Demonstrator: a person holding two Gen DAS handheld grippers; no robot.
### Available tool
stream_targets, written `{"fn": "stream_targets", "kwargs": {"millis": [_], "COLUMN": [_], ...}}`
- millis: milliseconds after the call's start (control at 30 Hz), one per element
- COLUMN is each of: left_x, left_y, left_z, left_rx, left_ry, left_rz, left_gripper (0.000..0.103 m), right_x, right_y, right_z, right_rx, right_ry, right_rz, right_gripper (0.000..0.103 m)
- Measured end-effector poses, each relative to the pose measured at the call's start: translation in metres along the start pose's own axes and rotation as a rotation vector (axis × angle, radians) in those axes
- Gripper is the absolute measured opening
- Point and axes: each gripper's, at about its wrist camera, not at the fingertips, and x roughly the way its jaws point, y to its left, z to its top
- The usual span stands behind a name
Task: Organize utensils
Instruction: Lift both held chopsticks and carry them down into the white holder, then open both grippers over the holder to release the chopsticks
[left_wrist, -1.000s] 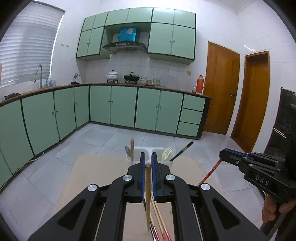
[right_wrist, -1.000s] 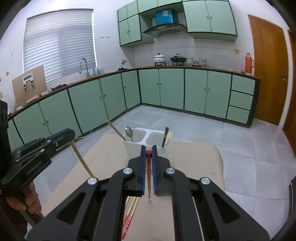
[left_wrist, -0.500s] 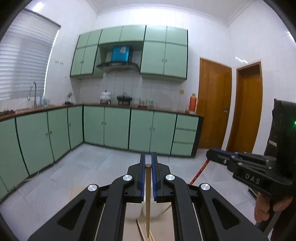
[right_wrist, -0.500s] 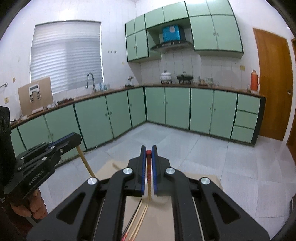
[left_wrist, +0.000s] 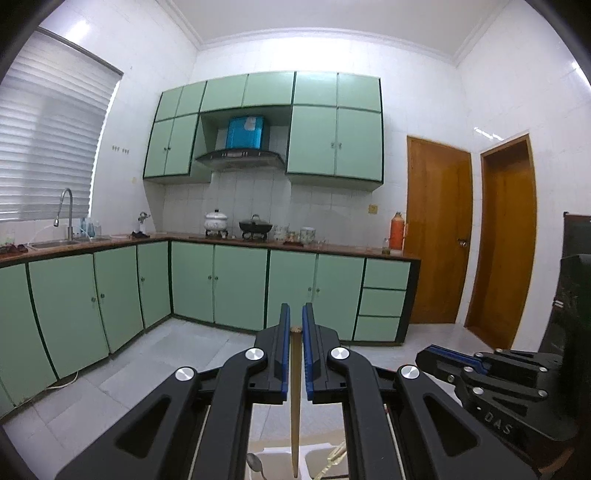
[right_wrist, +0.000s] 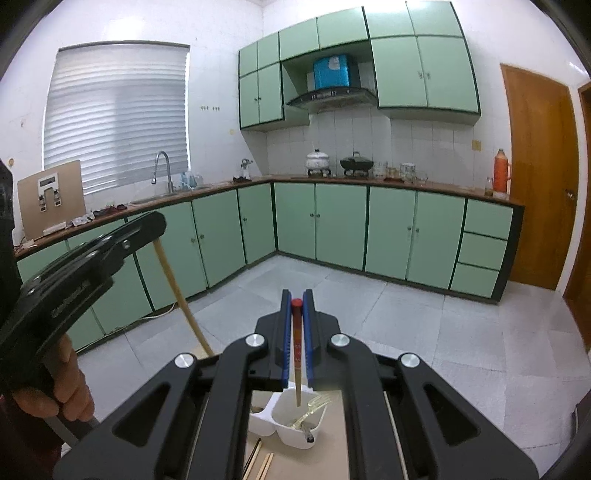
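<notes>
My left gripper (left_wrist: 294, 321) is shut on a plain wooden chopstick (left_wrist: 294, 398) that hangs down over the white two-part utensil holder (left_wrist: 280, 452). My right gripper (right_wrist: 296, 301) is shut on a red-topped chopstick (right_wrist: 297, 354), whose lower end hangs over the holder's right compartment (right_wrist: 295, 430). That compartment holds a gold fork (right_wrist: 314, 408). The left compartment holds a spoon (left_wrist: 255, 463). In the right wrist view, the left gripper (right_wrist: 147, 225) with its wooden chopstick (right_wrist: 183, 299) shows at the left. The right gripper (left_wrist: 436, 356) shows in the left wrist view.
More chopsticks (right_wrist: 260, 459) lie on the brown table (right_wrist: 332, 458) in front of the holder. Green kitchen cabinets (right_wrist: 340, 225), a grey tiled floor and wooden doors (left_wrist: 437, 236) lie beyond.
Both grippers have risen and tilted up with their chopsticks; the holder has dropped to the bottom of both views, and the chopsticks now hang above it.
</notes>
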Motion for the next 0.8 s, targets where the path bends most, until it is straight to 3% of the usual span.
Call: {"fn": "stream_targets", "kwargs": {"millis": [200, 367, 433, 533, 800], "left_x": [0.043, 0.073, 0.075, 0.062, 0.002], "left_y": [0.006, 0.017, 0.021, 0.026, 0.033], "left_z": [-0.037, -0.073, -0.082, -0.087, -0.079], "left_rx": [-0.001, -0.029, -0.038, -0.045, -0.049], "left_ry": [0.064, 0.199, 0.234, 0.227, 0.143], "left_rz": [0.025, 0.024, 0.02, 0.025, 0.067], "left_gripper": [0.006, 0.007, 0.022, 0.032, 0.051], "right_x": [0.034, 0.056, 0.059, 0.055, 0.007], "right_y": [-0.004, -0.005, -0.004, -0.005, -0.011], "right_z": [-0.019, -0.037, -0.043, -0.051, -0.059], "right_rx": [0.02, 0.03, 0.034, 0.048, 0.07], "right_ry": [0.058, 0.127, 0.147, 0.149, 0.056], "right_rz": [0.0, 0.01, 0.01, 0.001, -0.074], "right_gripper": [0.005, 0.007, 0.009, 0.011, 0.041]}}
